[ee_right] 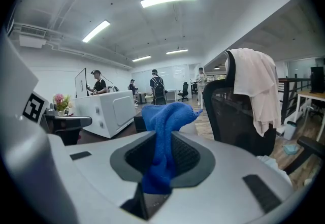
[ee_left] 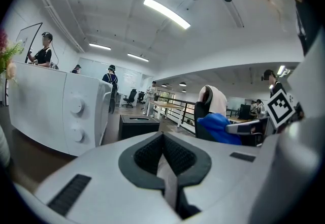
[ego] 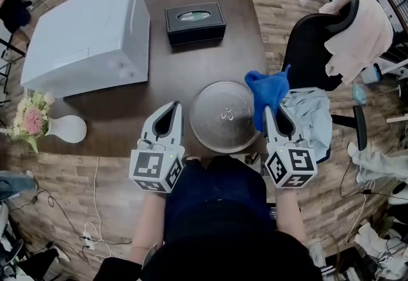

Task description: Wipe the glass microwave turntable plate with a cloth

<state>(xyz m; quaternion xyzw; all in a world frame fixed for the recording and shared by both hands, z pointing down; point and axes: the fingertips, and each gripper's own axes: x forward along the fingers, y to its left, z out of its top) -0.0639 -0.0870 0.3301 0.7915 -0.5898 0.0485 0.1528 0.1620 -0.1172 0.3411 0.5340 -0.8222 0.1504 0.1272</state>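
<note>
White microwave [ego: 89, 34], black tissue box [ego: 195, 23], flower vase [ego: 65, 129], draped office chair [ego: 308, 57]

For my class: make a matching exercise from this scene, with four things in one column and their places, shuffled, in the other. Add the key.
Things
1. glass plate
2. blue cloth
3. white microwave
4. black tissue box

Places
A. far side of the table, beyond the plate
B. clamped in the right hand-held gripper
C. near edge of the table, between the two grippers
D. left part of the table

Pairs: 1-C, 2-B, 3-D, 4-A
</note>
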